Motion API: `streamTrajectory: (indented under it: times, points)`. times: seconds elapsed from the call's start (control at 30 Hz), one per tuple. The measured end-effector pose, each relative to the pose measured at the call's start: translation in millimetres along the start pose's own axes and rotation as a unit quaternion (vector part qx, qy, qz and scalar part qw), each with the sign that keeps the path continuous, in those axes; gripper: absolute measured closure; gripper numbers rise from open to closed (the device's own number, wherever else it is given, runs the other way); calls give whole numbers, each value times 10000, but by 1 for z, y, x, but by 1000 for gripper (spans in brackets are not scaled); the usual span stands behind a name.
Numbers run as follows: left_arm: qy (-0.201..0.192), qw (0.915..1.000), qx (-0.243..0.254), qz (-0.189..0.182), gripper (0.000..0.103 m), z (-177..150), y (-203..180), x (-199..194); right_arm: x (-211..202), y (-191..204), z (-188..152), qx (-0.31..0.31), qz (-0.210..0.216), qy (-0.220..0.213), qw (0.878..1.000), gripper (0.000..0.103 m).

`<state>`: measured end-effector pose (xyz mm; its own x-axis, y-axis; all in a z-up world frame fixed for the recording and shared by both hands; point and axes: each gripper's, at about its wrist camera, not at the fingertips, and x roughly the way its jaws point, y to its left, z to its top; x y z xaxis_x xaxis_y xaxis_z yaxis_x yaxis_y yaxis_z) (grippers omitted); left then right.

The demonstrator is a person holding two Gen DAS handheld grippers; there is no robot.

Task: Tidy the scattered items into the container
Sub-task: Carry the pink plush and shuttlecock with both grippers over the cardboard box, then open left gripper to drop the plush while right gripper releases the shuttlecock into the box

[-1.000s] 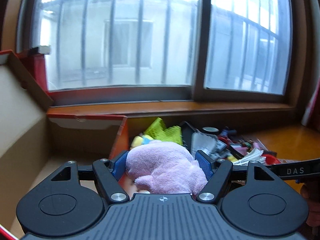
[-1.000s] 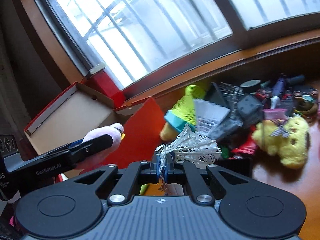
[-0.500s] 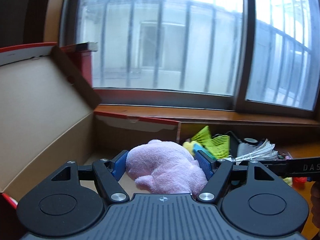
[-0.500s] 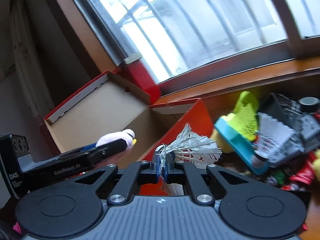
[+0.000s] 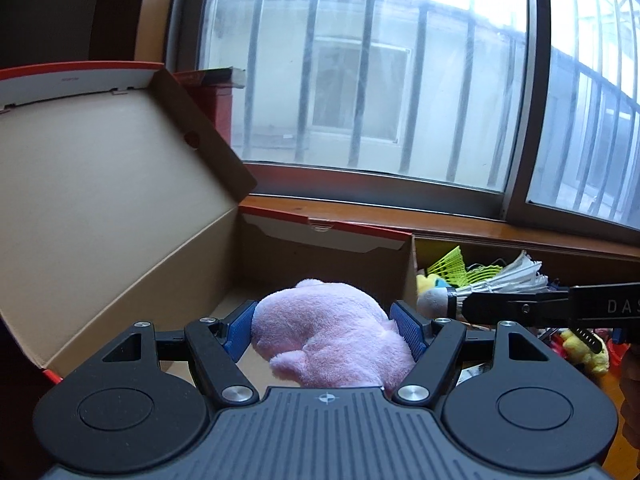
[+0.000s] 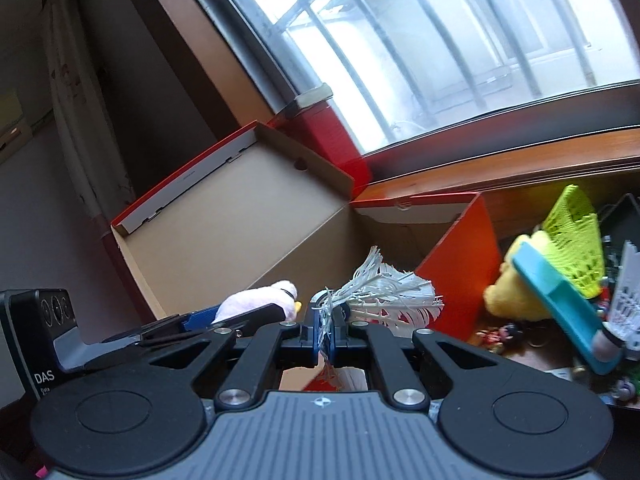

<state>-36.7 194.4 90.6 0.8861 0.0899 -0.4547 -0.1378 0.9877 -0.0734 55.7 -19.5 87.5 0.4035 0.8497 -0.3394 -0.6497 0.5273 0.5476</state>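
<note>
My left gripper (image 5: 326, 322) is shut on a pink plush toy (image 5: 332, 340), its blue pads pressed into both sides, and hangs over the open mouth of a red cardboard box (image 5: 328, 230) with a raised lid (image 5: 100, 152). My right gripper (image 6: 327, 322) is shut on a white feather shuttlecock (image 6: 392, 300) and sits just right of the box's orange side wall (image 6: 460, 264). In the left wrist view the right gripper (image 5: 460, 307) reaches in from the right with the shuttlecock (image 5: 516, 278). The right wrist view shows the left gripper (image 6: 280, 308) and plush (image 6: 256, 300) at lower left.
A pile of loose items lies right of the box on the wooden table: a yellow plush (image 6: 512, 292), a teal piece (image 6: 560, 308), neon yellow shuttlecocks (image 6: 576, 232), a white shuttlecock (image 6: 626, 304) and small toys. A window sill (image 5: 460, 224) and barred window stand behind.
Both grippers have moved left toward the box. The left one with the plush has come from beside the box wall to over its inside; the right one with the shuttlecock has followed.
</note>
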Motion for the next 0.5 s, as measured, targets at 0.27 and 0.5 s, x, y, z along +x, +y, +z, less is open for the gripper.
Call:
streamTrajectory:
  times: [0.27,0.5]
  points:
    - [183,9998,-12,71,31,-3,24,5,33,11,1,-34,70,103,9999,98]
    - [275,9995,-81,94,31,-6,48,12,60,22,1,-20,49,170,9998,97]
